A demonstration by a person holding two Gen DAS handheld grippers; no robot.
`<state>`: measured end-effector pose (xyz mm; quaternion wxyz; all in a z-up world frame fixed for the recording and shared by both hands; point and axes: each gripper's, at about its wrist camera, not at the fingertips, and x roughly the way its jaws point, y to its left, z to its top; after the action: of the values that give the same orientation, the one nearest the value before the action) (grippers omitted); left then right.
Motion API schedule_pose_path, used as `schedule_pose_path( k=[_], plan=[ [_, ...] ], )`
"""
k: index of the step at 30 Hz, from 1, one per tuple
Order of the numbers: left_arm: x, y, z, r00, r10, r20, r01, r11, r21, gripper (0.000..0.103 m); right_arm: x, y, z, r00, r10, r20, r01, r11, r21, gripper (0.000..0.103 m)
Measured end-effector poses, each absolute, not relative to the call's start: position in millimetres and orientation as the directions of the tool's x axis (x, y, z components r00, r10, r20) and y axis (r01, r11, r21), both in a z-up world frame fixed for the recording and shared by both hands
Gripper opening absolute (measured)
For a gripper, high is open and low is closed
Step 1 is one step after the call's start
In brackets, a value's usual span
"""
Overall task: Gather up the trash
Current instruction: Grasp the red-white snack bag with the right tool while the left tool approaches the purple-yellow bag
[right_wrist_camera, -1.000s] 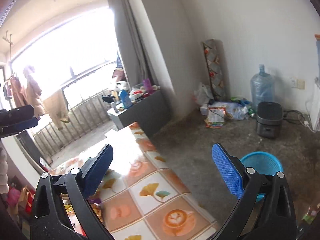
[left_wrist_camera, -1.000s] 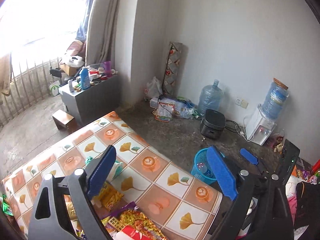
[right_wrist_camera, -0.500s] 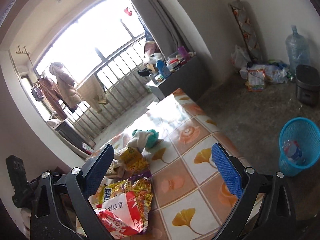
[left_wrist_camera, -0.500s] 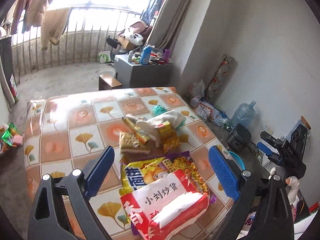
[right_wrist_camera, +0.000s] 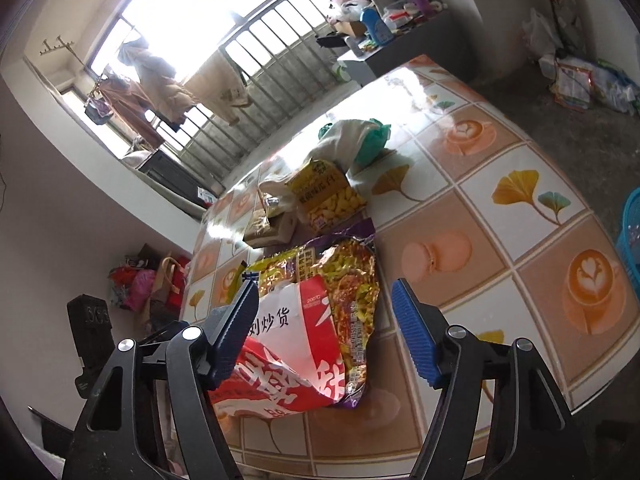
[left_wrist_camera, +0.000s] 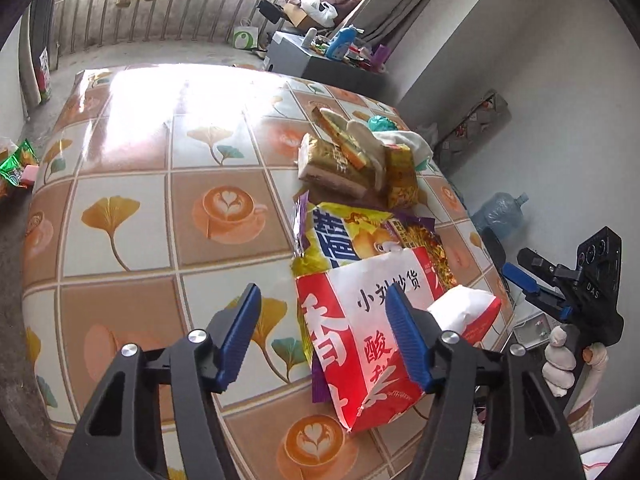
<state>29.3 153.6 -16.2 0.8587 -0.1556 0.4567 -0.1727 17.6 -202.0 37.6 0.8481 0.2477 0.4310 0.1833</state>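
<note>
A pile of snack wrappers lies on the patterned table. Nearest is a red and white bag, also in the right wrist view. Behind it lie a yellow and purple bag, a gold packet, a yellow packet and a white and green bundle. My left gripper is open, low over the table, its right finger over the red bag. My right gripper is open above the red bag's near end; it also shows at the right of the left wrist view.
A blue waste basket stands on the floor past the table's right edge. A grey cabinet with bottles stands beyond the table by the balcony railing. A water jug and bags lie along the wall.
Both grippers have swung from facing the room's far wall and floor down onto the table. The wrapper pile now sits close under both, much nearer than half a second ago.
</note>
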Motion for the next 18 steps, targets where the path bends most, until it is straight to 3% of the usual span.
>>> schedule_pose_path(
  k=[2, 8, 15, 18],
  plan=[
    [28.2, 150.4, -24.0, 0.501, -0.455, -0.736, 0.172, 0.886, -0.43, 0.056, 20.5, -194.3, 36.4, 0.535, 0.53, -0.658, -0.11, 0.816, 0.568, 0.056],
    [25.5, 154.6, -39.6, 0.451, -0.497, -0.741, 0.176, 0.864, -0.472, 0.053, 32.2, -178.8, 27.8, 0.454, 0.55, -0.701, -0.106, 0.815, 0.57, 0.055],
    [20.3, 164.6, -45.1, 0.428, -0.565, -0.705, 0.188, 0.819, -0.542, 0.046, 38.7, -181.7, 13.4, 0.368, 0.574, -0.732, -0.058, 0.8, 0.598, 0.055],
    [17.1, 170.0, -41.0, 0.429, -0.624, -0.653, 0.211, 0.772, -0.599, 0.042, 34.0, -191.1, 15.0, 0.362, 0.621, -0.696, -0.052, 0.759, 0.65, 0.055]
  ],
)
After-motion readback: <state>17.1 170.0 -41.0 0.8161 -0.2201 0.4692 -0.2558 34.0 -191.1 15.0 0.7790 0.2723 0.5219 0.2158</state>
